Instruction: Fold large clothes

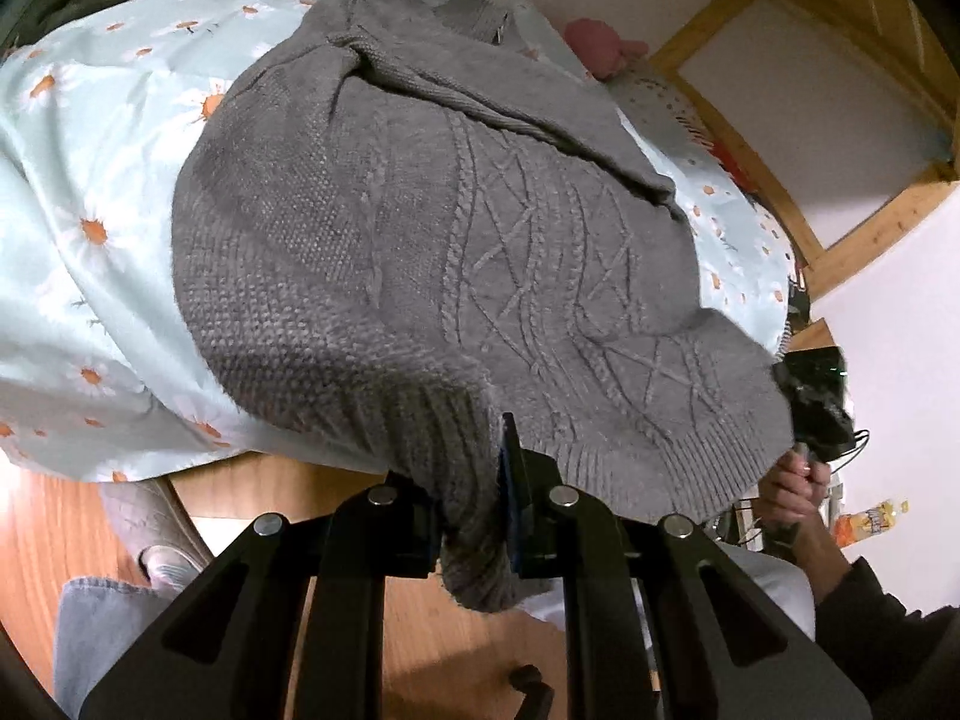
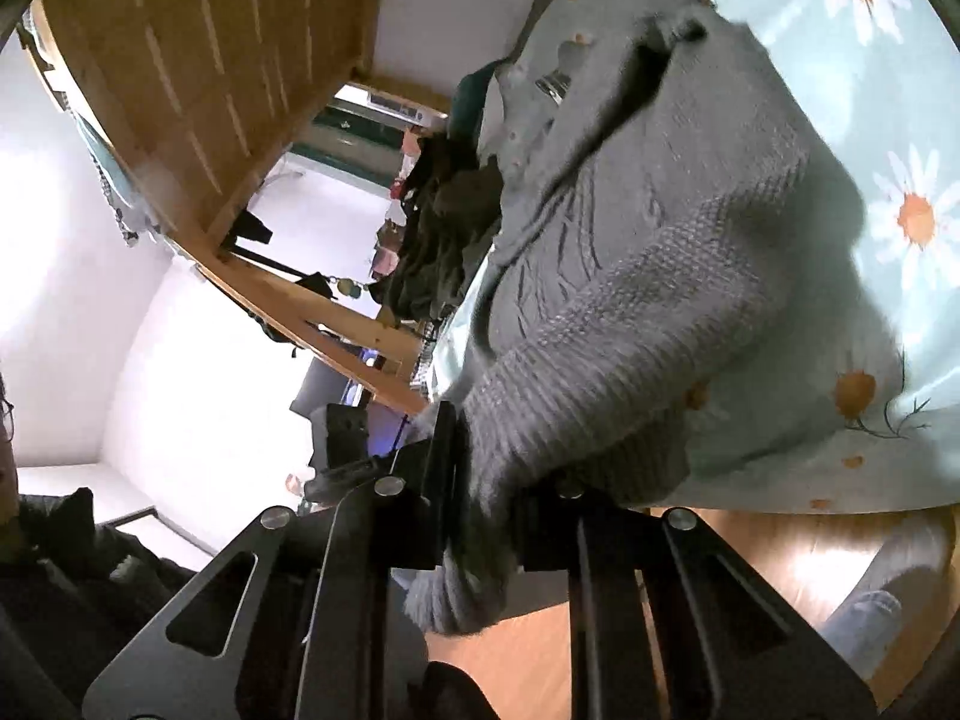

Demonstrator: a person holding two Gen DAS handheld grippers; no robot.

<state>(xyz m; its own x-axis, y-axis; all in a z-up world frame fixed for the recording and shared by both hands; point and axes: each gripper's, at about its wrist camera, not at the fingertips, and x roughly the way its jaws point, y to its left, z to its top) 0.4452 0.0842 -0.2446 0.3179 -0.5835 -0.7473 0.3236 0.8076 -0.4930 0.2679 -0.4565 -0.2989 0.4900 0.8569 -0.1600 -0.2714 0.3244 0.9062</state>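
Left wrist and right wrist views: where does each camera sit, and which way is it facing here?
Left wrist: on the left gripper, looking along the grey sweater spread on the daisy bedspread; the right hand shows.
Right wrist: on the right gripper, tilted sideways toward the wooden bunk frame.
Shared: sweater hem clamped in both jaws, bedspread, wood floor.

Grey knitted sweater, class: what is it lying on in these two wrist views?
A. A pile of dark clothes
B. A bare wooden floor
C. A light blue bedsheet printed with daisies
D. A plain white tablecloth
C: the grey sweater is spread over the light blue daisy-print sheet, while the left tool and the right tool each pinch its ribbed hem at the bed's edge.
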